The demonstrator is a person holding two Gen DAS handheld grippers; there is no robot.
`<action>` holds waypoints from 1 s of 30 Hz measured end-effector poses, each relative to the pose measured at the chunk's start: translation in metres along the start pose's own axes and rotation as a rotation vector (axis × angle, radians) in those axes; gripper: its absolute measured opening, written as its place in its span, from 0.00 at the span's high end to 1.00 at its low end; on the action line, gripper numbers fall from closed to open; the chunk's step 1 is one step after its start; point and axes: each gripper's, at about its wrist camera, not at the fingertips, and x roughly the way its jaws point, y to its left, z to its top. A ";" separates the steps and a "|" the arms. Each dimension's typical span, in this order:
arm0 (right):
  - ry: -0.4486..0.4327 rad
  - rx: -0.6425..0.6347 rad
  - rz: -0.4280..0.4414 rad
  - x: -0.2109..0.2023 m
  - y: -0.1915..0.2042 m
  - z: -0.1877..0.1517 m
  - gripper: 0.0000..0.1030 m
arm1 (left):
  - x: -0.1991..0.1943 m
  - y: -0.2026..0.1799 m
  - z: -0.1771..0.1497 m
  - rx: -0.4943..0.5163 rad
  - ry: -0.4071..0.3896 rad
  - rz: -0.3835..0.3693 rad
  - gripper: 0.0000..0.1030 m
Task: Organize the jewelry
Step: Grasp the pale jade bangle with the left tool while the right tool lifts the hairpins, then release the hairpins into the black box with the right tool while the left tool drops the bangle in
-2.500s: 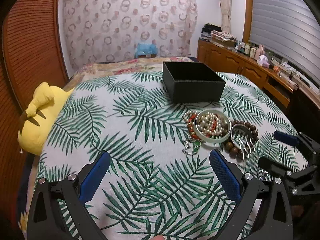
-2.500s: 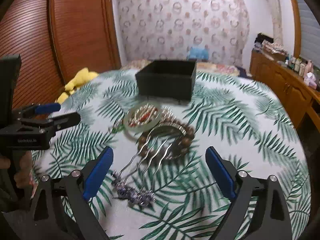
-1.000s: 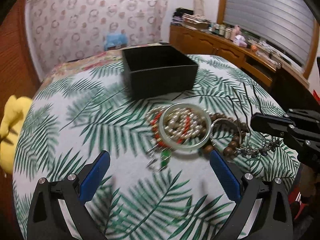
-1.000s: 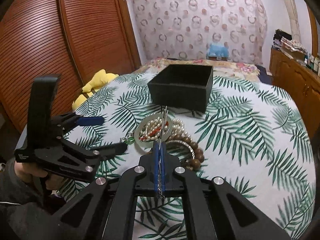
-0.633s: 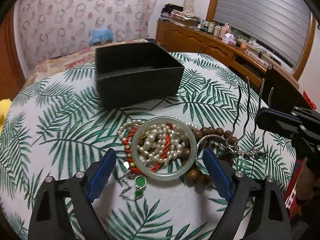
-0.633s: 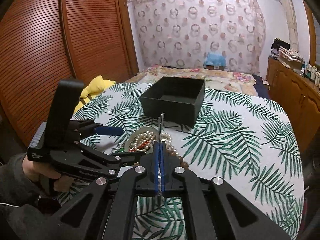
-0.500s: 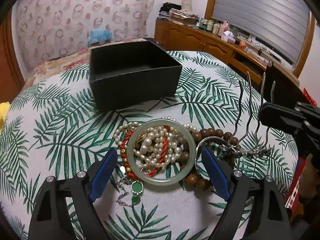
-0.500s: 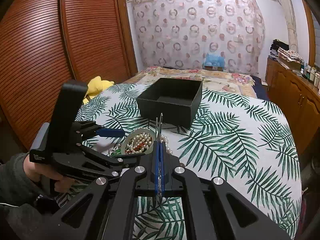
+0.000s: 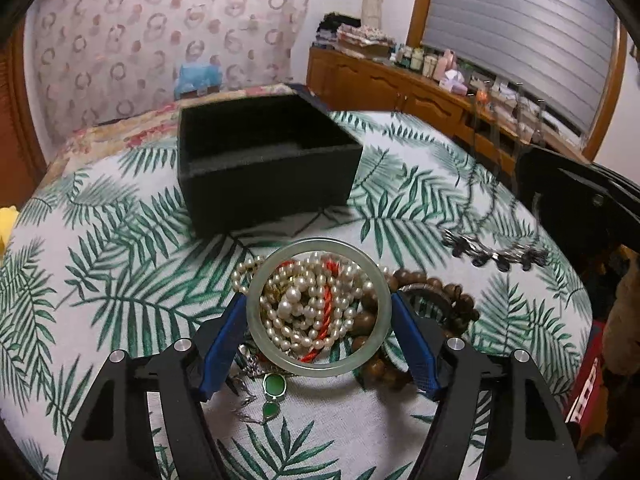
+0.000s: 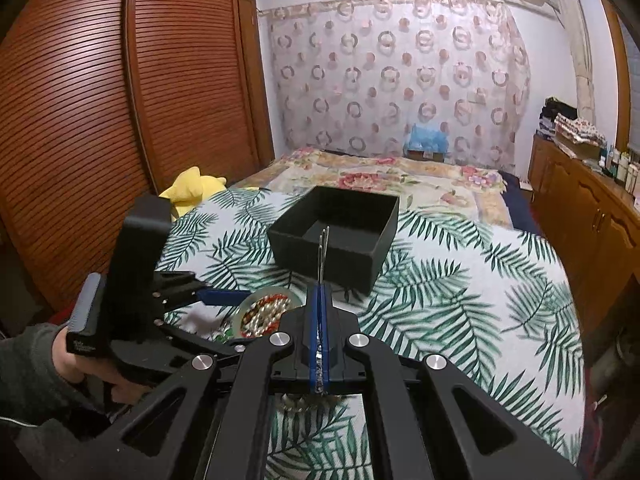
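Observation:
A pale green jade bangle lies on a pile of pearl and red bead strands on the leaf-print cloth. My left gripper is open, its blue pads on either side of the bangle. Whether the pads touch it I cannot tell. A wooden bead bracelet lies to the right. An open black box stands behind the pile, also in the right wrist view. My right gripper is shut on a silver hair comb, prongs up, held in the air. The comb shows blurred at right in the left wrist view.
A green pendant lies at the near edge of the pile. A yellow plush toy sits at the table's left edge. A wooden sideboard with bottles runs along the right. A bed lies beyond the table.
My left gripper has moved forward and down until its pads flank the jade bangle. My right gripper has lifted the hair comb higher and carried it toward the black box.

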 end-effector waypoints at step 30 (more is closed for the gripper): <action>0.033 -0.078 -0.051 0.144 -0.041 0.100 0.98 | -0.022 0.055 0.064 -0.032 -0.134 0.133 0.33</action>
